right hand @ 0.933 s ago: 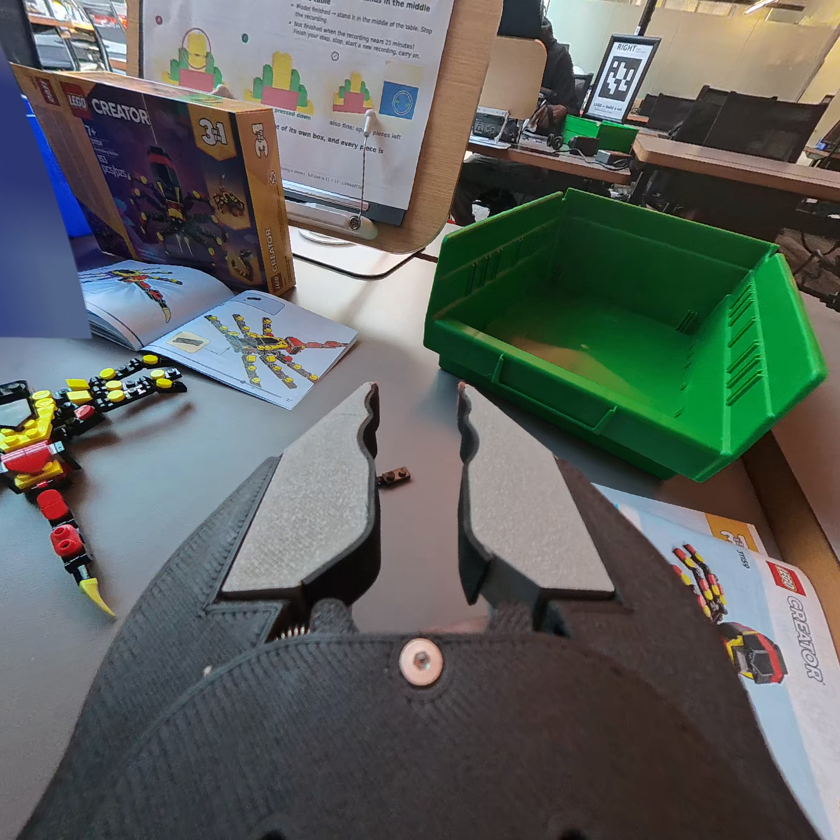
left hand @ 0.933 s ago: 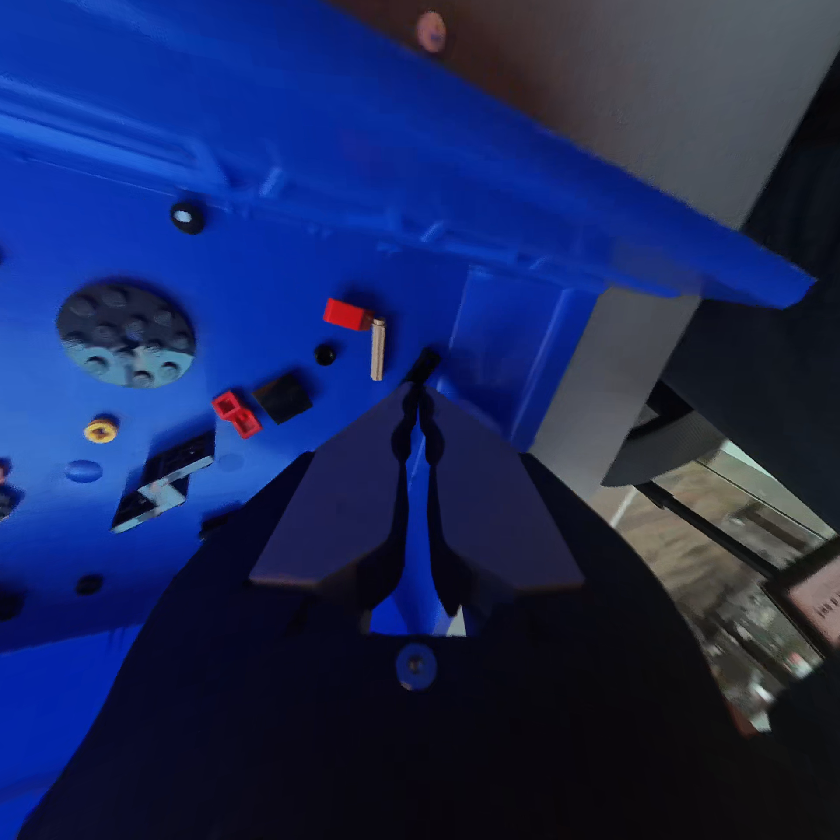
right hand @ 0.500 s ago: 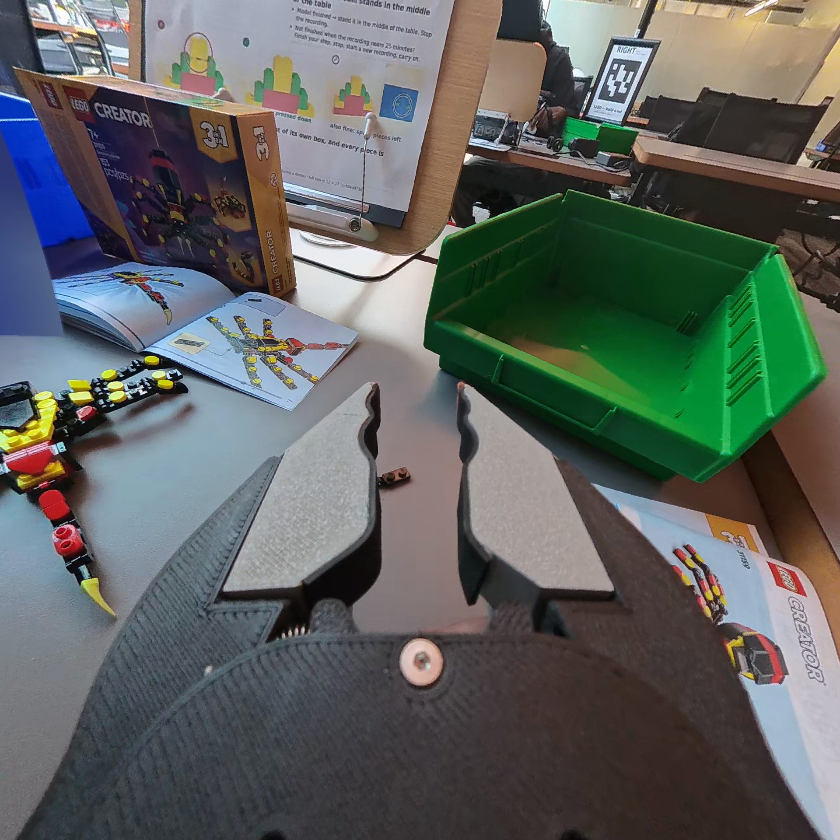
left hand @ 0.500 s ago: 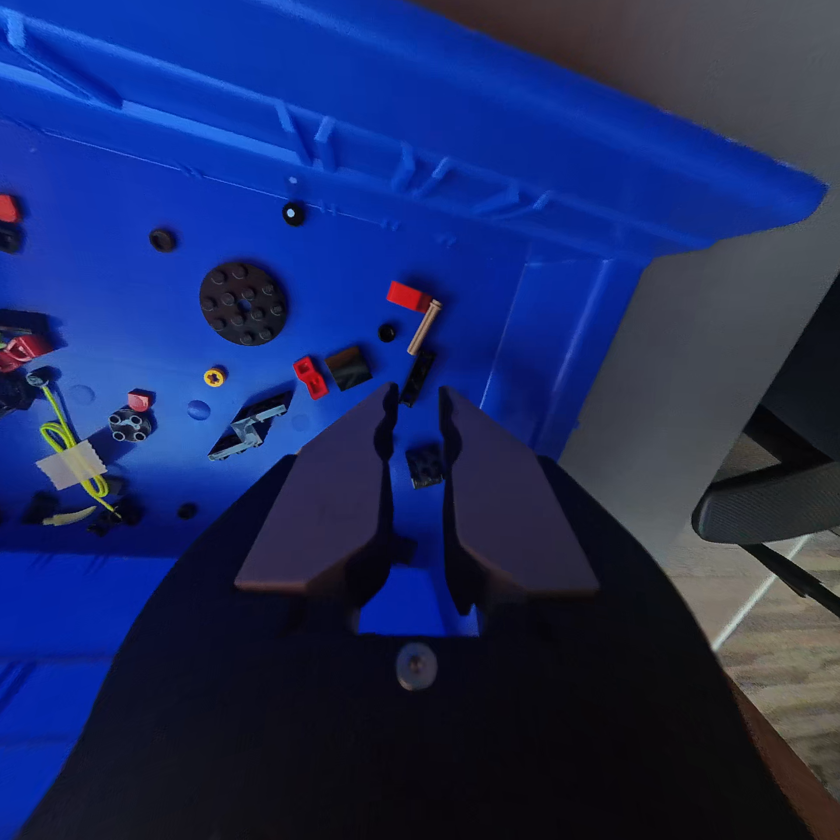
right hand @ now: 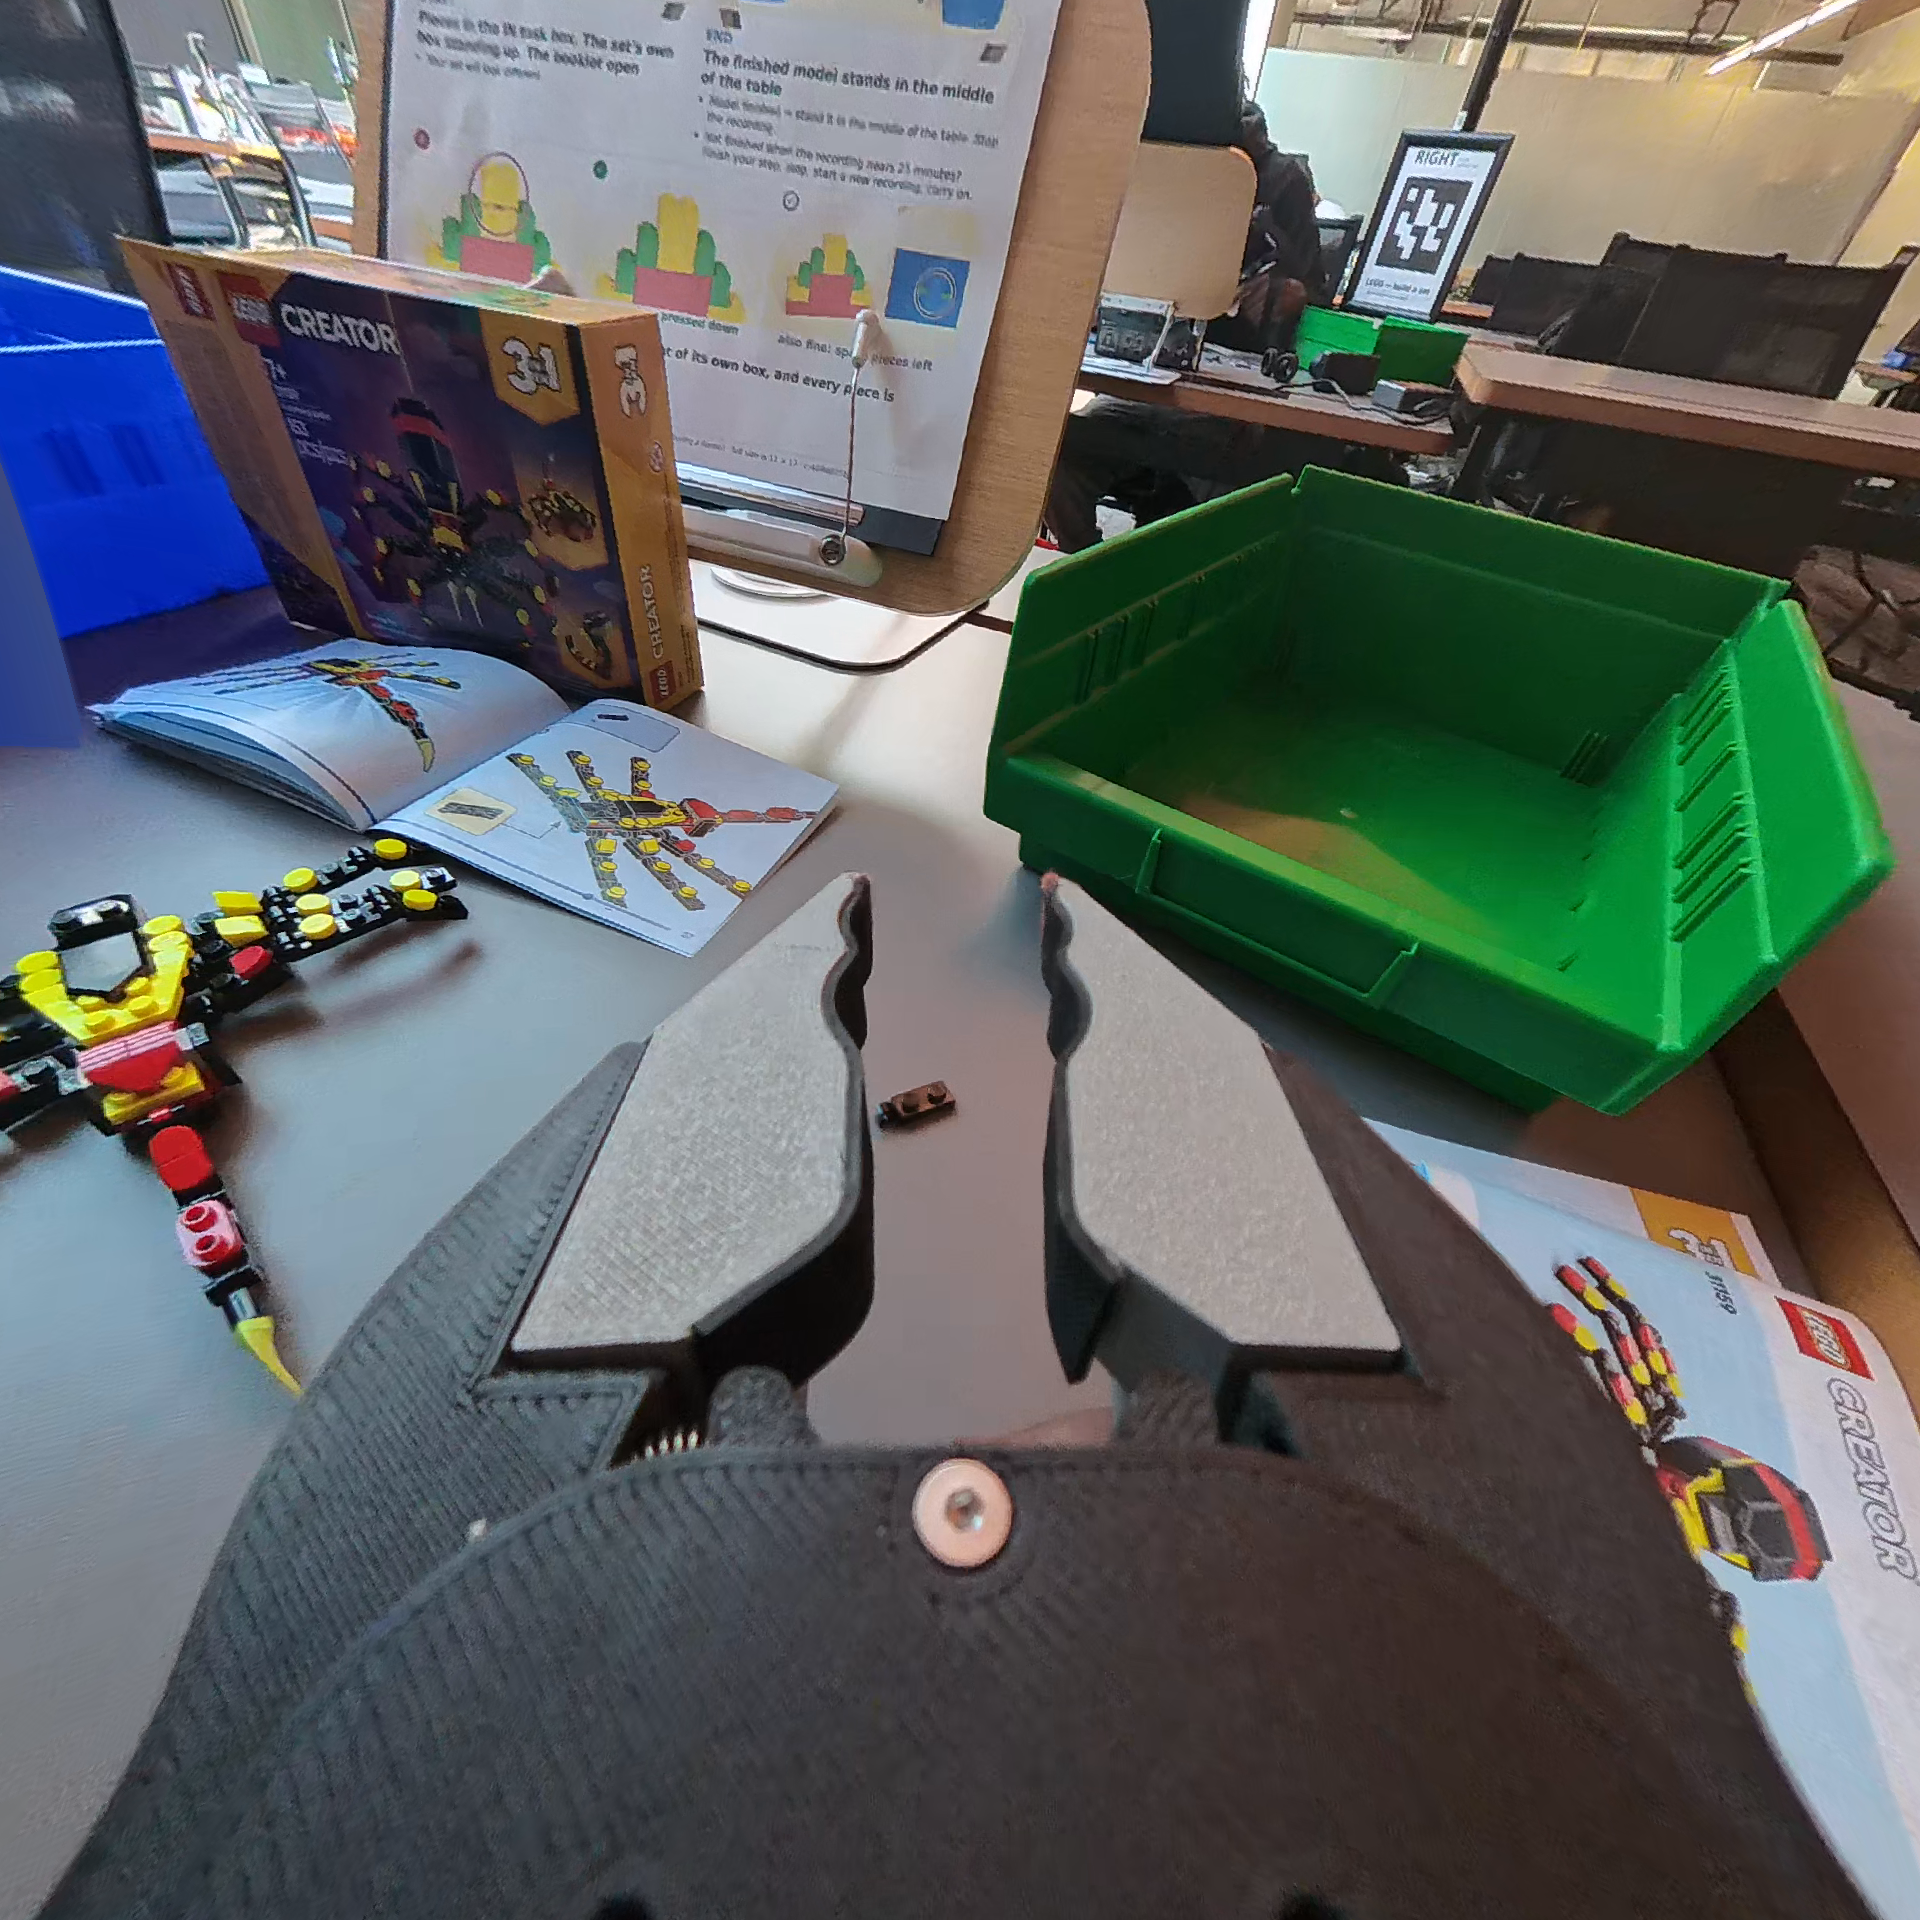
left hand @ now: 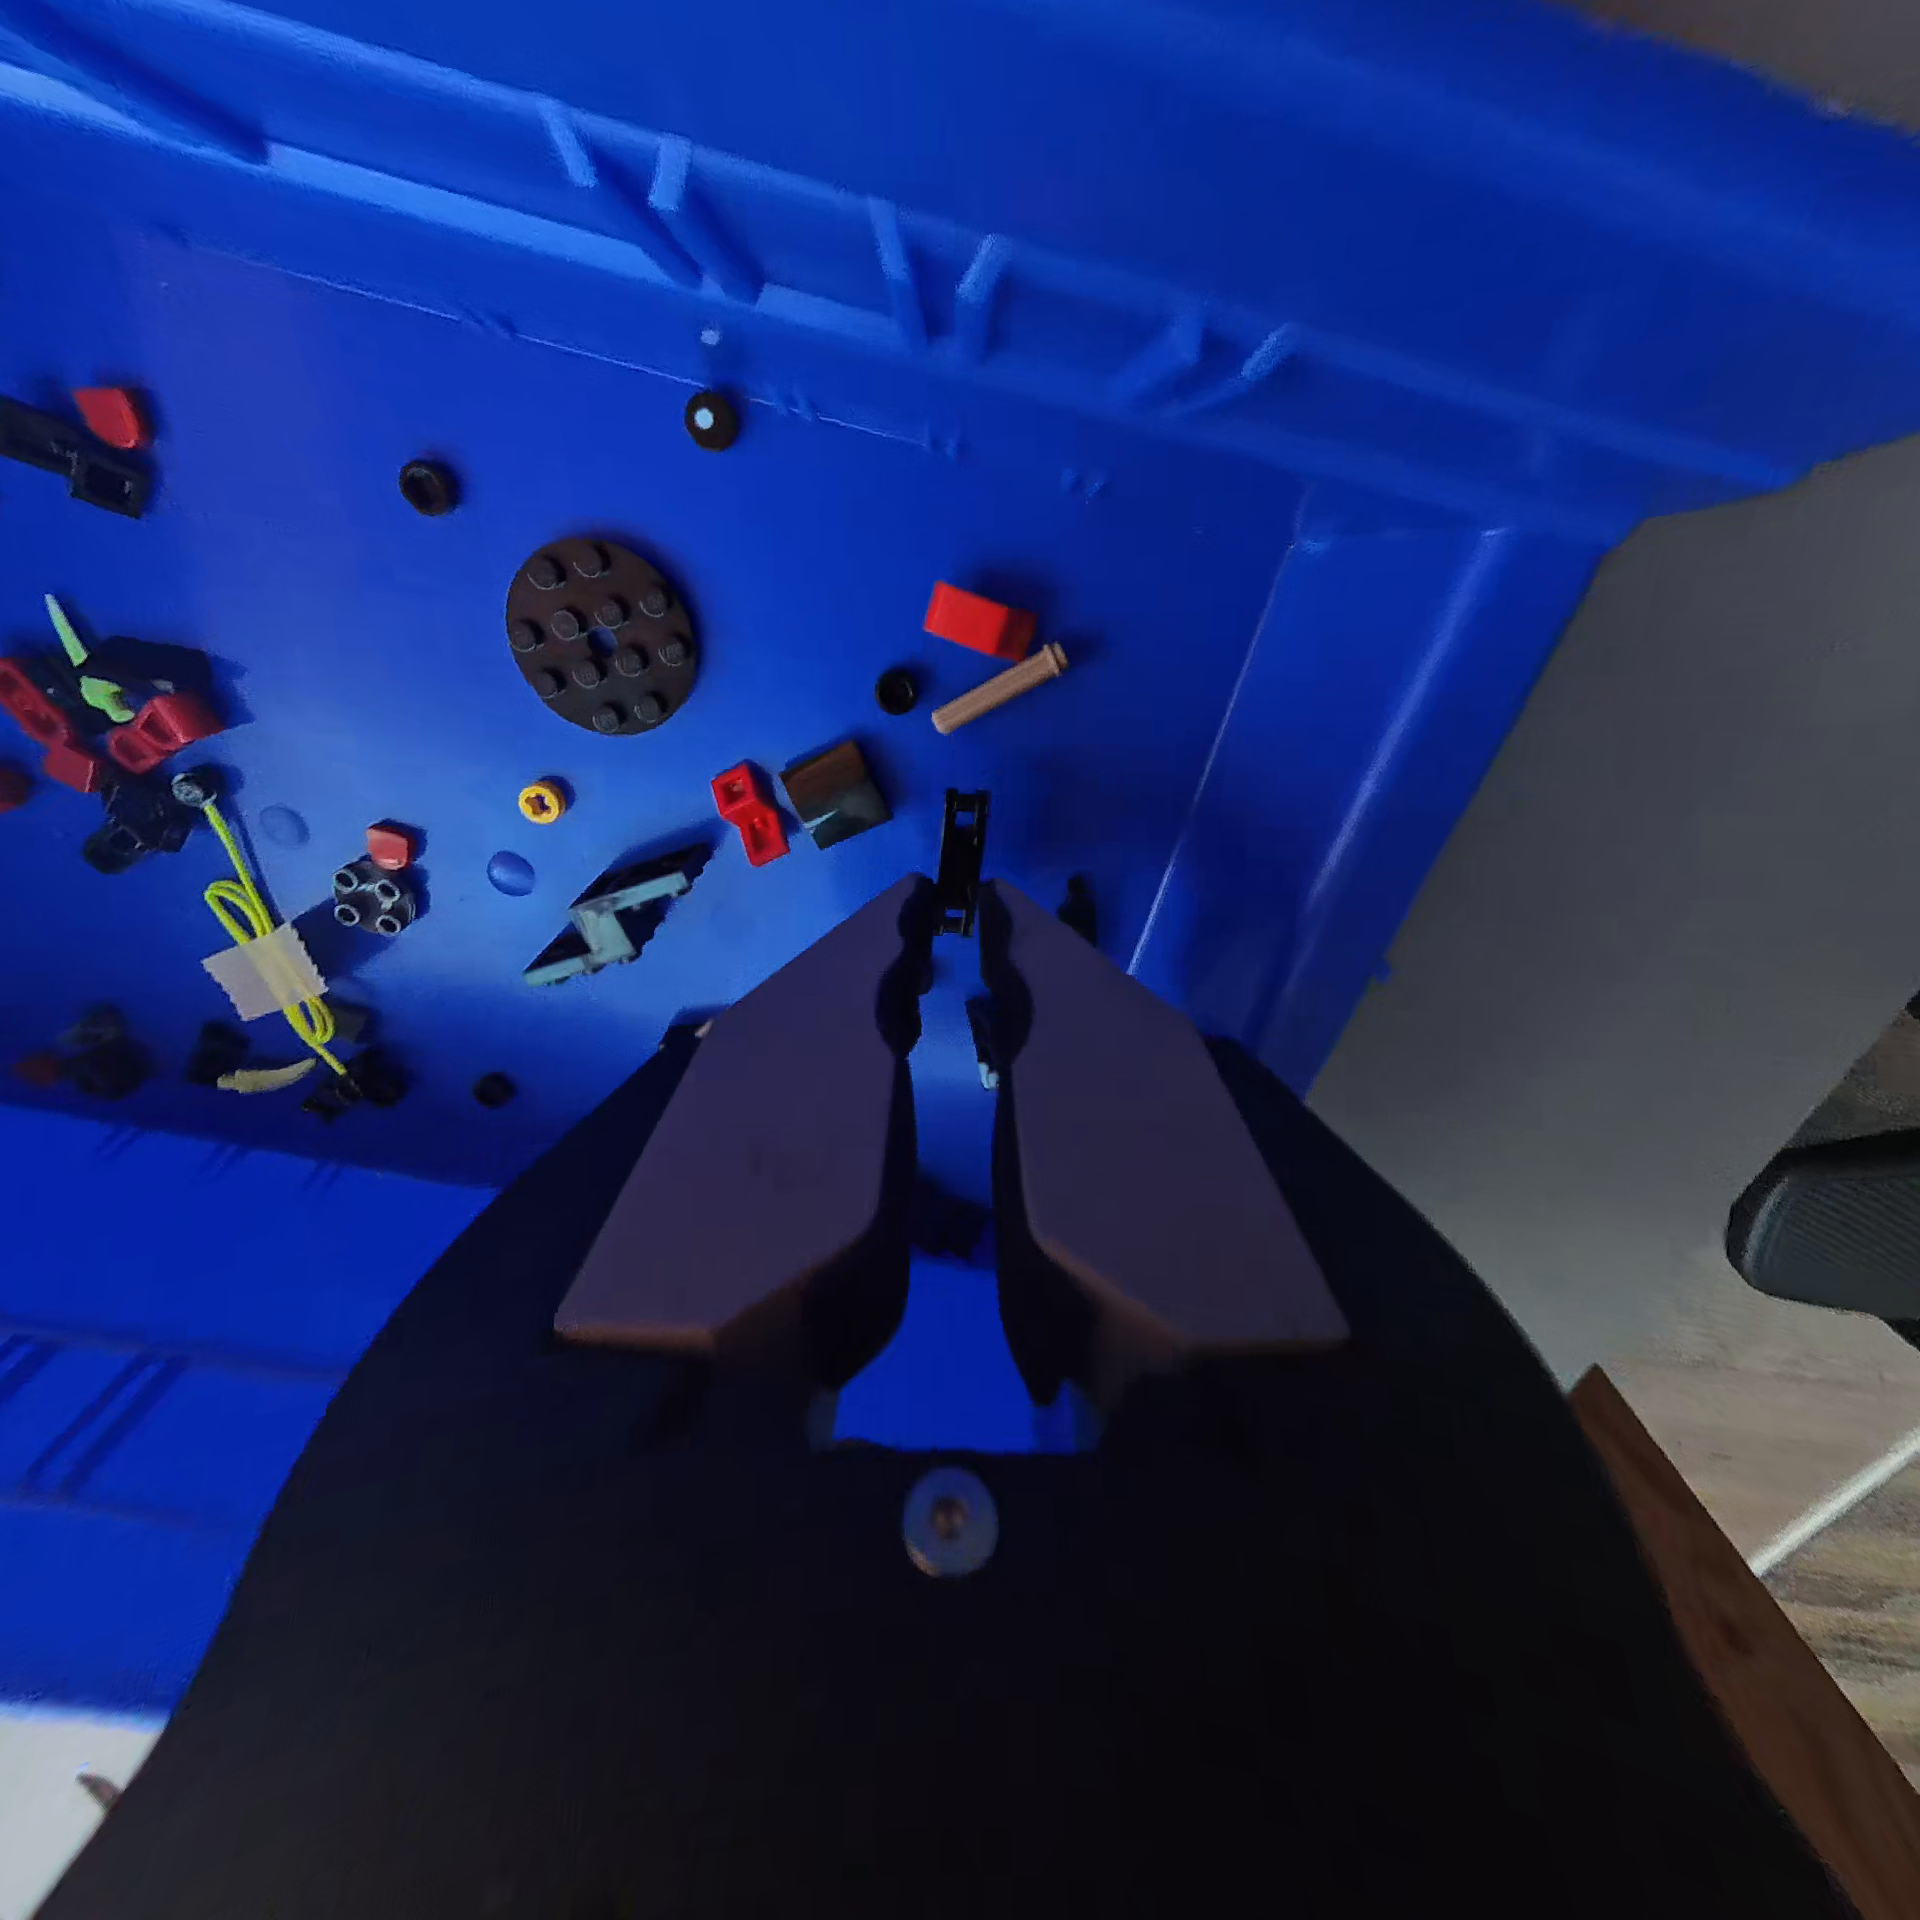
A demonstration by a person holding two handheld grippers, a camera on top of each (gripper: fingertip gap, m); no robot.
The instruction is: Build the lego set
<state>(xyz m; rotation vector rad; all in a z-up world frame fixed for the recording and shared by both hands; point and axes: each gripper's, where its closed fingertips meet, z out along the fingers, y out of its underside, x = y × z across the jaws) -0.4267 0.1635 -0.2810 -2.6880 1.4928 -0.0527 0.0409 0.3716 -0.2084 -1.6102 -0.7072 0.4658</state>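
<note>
My left gripper is inside the blue bin, its fingertips closed in on a narrow black piece that stands up between them. A small black plate lies on the bin floor under the fingers. Loose pieces lie around: a round black plate, a red brick, a tan pin. My right gripper is open and empty above the table, with a small dark plate on the table between its fingers. The part-built black, yellow and red model lies at the left.
An empty green bin stands at the right. The open instruction booklet and the set's box are behind the model. A second booklet lies at the near right. The blue bin's corner shows far left.
My left gripper opened over the bin floor, then closed in on the narrow black piece, which now stands straight between the tips. The right gripper has not moved.
</note>
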